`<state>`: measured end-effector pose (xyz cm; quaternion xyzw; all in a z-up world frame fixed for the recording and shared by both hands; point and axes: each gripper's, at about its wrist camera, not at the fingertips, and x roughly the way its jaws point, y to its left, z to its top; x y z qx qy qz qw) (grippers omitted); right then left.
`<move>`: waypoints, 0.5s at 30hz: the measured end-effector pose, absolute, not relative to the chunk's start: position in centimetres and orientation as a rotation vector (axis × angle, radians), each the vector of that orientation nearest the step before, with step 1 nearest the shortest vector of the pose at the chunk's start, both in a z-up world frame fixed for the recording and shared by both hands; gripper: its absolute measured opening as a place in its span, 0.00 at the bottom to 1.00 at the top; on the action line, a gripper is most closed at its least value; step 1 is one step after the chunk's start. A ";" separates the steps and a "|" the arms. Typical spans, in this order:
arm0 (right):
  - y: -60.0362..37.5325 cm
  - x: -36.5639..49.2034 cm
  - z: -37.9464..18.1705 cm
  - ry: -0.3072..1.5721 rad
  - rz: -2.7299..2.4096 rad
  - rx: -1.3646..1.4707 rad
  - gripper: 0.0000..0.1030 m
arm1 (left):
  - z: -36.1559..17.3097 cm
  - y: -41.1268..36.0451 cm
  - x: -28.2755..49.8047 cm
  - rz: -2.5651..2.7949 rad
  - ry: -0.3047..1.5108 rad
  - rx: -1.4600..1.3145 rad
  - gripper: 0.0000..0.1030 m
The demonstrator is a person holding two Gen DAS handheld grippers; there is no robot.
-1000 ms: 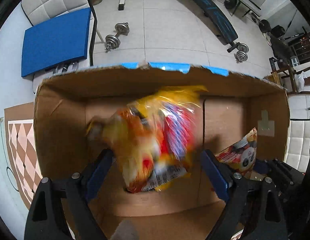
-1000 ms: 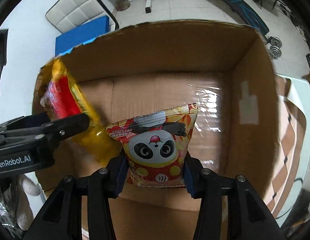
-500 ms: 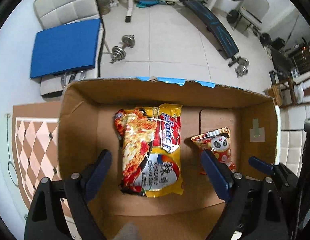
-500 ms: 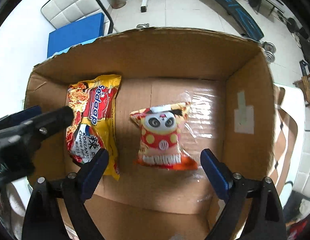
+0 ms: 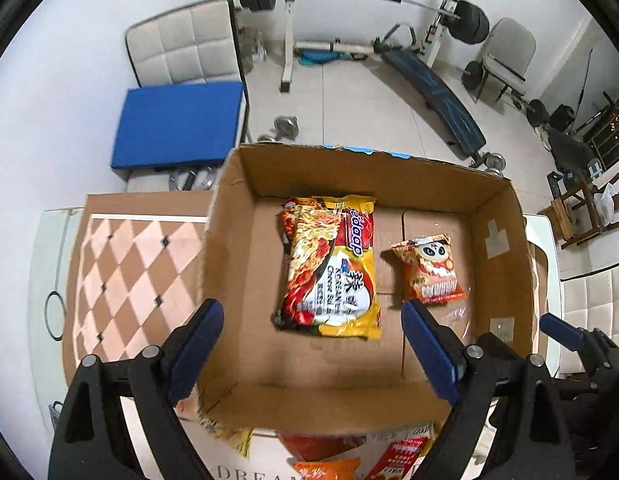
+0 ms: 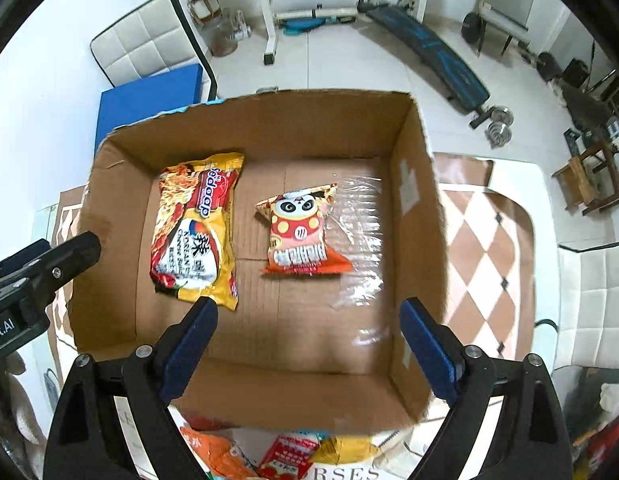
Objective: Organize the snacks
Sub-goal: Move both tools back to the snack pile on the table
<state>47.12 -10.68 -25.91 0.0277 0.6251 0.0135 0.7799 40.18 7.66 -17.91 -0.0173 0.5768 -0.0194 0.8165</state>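
We see bare floor along the cardboard box's (image 6: 261, 384) near wall and left wall. The noodle packet (image 6: 195, 228) and panda snack bag (image 6: 299, 236) block the middle and right.

Noodle packet (image 5: 329, 268) brand: "Sedaap", partly legible, on a red panel.
Noodle packet flavour line: "KOREAN" legible beside a large Chinese character; remaining words too blurred to read.
Panda snack bag (image 6: 299, 234): white lettering across the lower half, not legible.
Left gripper body (image 6: 13, 322): "…oot.AI", cut off at the frame edge.
Book cover (image 5: 265, 470) under the box: "DREAM".
Same cover, right wrist view: "RSES".
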 end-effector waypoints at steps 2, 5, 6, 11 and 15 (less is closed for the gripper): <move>-10.6 45.7 -24.9 1.325 0.028 0.052 0.91 | -17.0 7.6 38.8 -0.037 1.199 -0.019 0.88; -10.5 43.3 -22.9 1.277 0.027 0.035 0.91 | -15.5 7.8 36.6 -0.037 1.159 -0.019 0.88; -10.3 42.8 -22.4 1.265 0.027 0.031 0.91 | -15.1 7.8 36.1 -0.035 1.151 -0.020 0.88; -10.0 39.8 -19.5 1.213 0.040 0.041 0.91 | -13.1 8.3 33.2 -0.042 1.110 -0.039 0.88; -9.8 37.7 -17.8 1.176 0.040 0.044 0.91 | -11.8 8.7 30.9 -0.046 1.087 -0.047 0.88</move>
